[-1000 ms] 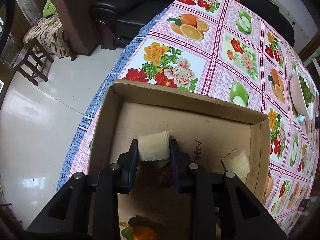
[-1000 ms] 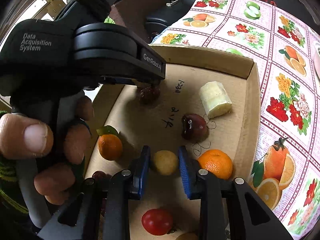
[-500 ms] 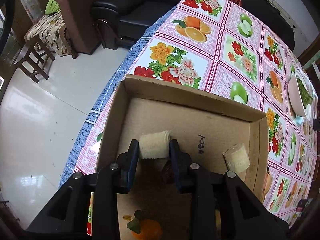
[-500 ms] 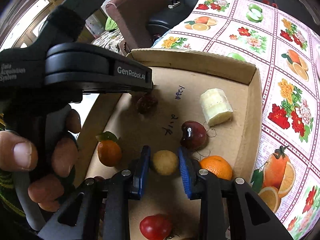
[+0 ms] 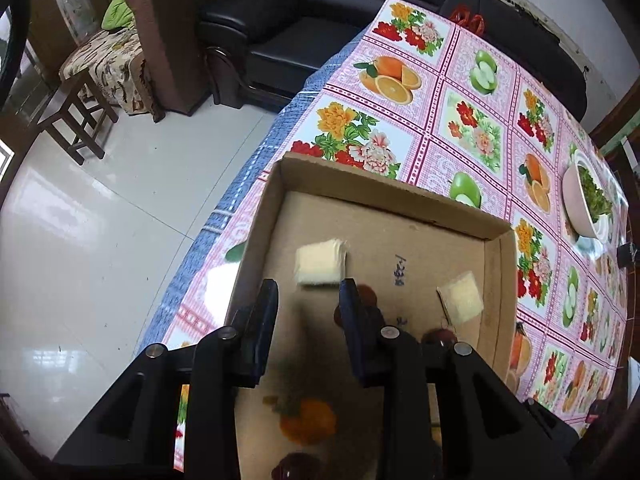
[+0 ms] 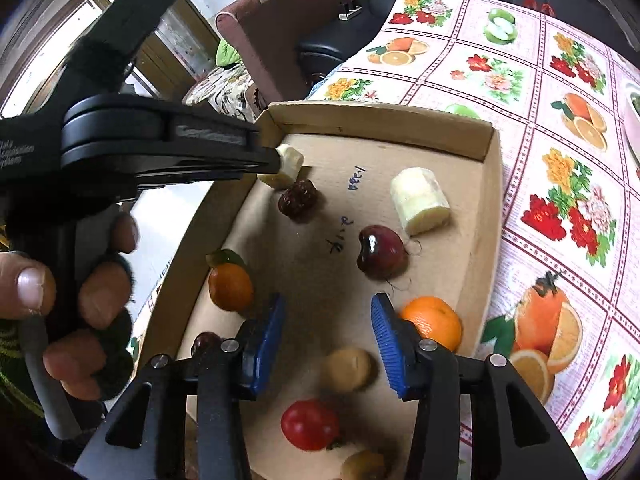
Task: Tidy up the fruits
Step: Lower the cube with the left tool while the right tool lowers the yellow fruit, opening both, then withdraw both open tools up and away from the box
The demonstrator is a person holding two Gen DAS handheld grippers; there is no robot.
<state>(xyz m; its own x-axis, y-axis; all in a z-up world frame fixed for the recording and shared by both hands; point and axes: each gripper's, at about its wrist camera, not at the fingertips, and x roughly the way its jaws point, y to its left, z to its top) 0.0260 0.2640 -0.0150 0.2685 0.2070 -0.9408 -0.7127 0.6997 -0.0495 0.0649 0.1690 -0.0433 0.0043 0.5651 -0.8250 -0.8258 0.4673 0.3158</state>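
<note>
A shallow cardboard box [image 5: 384, 204] [image 6: 490, 208] holds the fruit. My left gripper [image 5: 308, 292] is open, and a pale banana piece [image 5: 320, 262] lies on the box floor just beyond its tips; it also shows in the right wrist view [image 6: 286, 164]. A second banana piece [image 5: 460, 298] [image 6: 420, 200] lies at the right. My right gripper [image 6: 327, 316] is open above a small yellow fruit [image 6: 347, 368] lying on the box floor. A dark cherry [image 6: 380, 252], a dark red berry [image 6: 298, 200], a leafy tangerine [image 6: 230, 286], an orange [image 6: 432, 322] and a tomato [image 6: 310, 424] lie around.
The box sits at the corner of a table with a pink fruit-and-flower cloth [image 5: 472, 128]. A pink bowl of greens [image 5: 584, 200] stands far right. The table edge and tiled floor [image 5: 100, 208] lie left. A black sofa [image 5: 288, 36] and a wooden stool [image 5: 72, 120] stand beyond.
Both grippers opened. The left let go of the banana piece, which now lies in the box's far left part. The right let go of the yellow fruit and drew back.
</note>
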